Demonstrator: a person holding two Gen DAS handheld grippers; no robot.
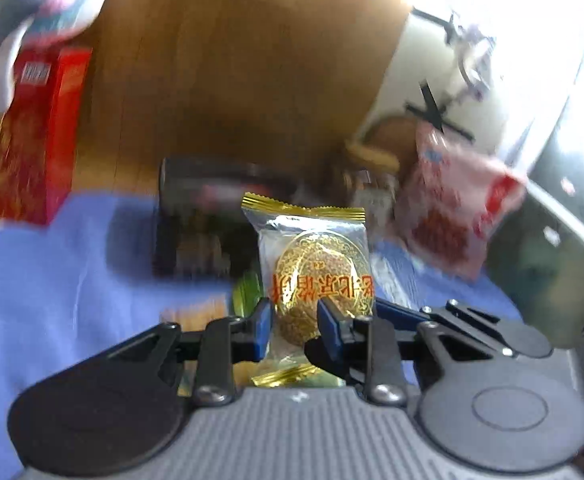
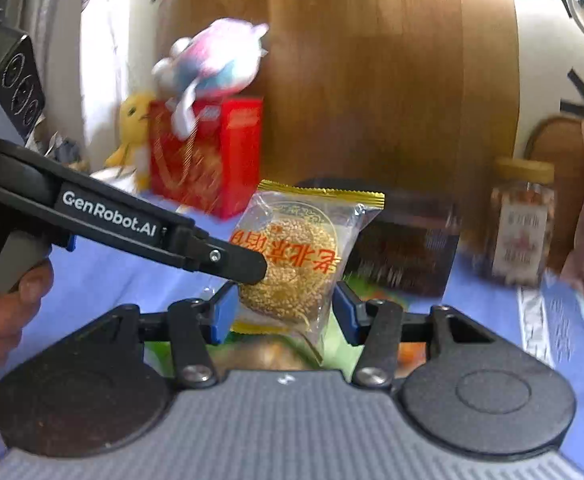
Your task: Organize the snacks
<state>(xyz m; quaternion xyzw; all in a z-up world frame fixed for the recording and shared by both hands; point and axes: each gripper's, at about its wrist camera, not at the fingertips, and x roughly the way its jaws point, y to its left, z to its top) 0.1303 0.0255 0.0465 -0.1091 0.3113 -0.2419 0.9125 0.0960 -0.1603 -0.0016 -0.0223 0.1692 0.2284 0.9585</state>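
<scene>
While the left hand-held gripper (image 1: pixel 293 320) pinches the wrapped sesame cake (image 1: pixel 315 276) above the blue desk (image 1: pixel 52 272), the right hand-held gripper (image 2: pixel 284 312) stands open around that cake. Behind sit a dark tray (image 2: pixel 407 248), contents blurred, and a filled jar (image 2: pixel 521 220).

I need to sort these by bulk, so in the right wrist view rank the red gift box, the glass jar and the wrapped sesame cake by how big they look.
1. Red gift box
2. Wrapped sesame cake, though it is closest to the camera, so it may be flattered
3. Glass jar, blurred and farther off
</scene>
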